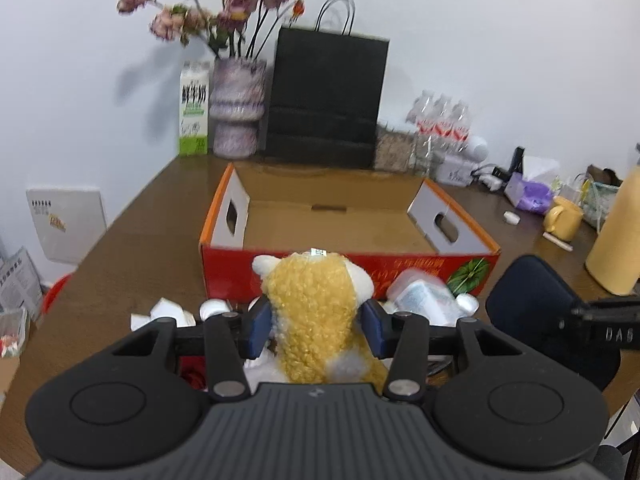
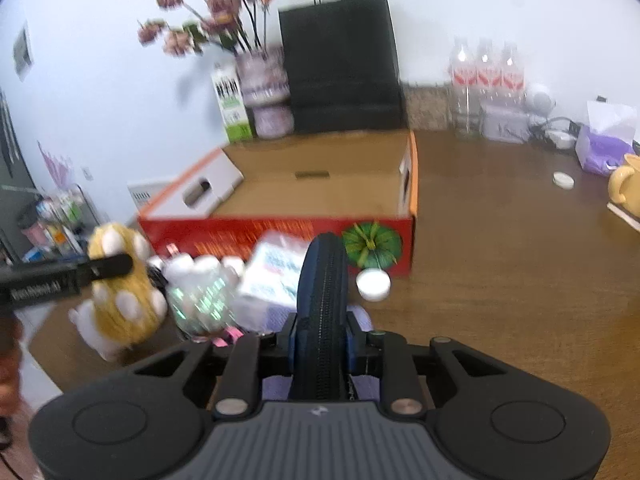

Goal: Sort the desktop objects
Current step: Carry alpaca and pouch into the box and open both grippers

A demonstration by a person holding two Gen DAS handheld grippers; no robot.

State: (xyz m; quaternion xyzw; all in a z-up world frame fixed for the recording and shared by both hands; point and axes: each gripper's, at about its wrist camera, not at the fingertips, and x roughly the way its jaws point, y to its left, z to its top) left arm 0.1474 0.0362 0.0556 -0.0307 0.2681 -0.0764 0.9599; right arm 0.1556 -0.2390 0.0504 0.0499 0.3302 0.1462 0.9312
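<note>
Tools (image 1: 316,322) grip plush toy (image 1: 316,304), pouch (image 2: 322,304); clutter beside.

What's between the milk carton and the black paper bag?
A purple vase of pink flowers stands between the milk carton and the black bag, by the wall. Both wrist views show it.

Black claw (image 1: 318,328) with blue pads (image 1: 258,330), silver screws, ribbed grey body
</note>
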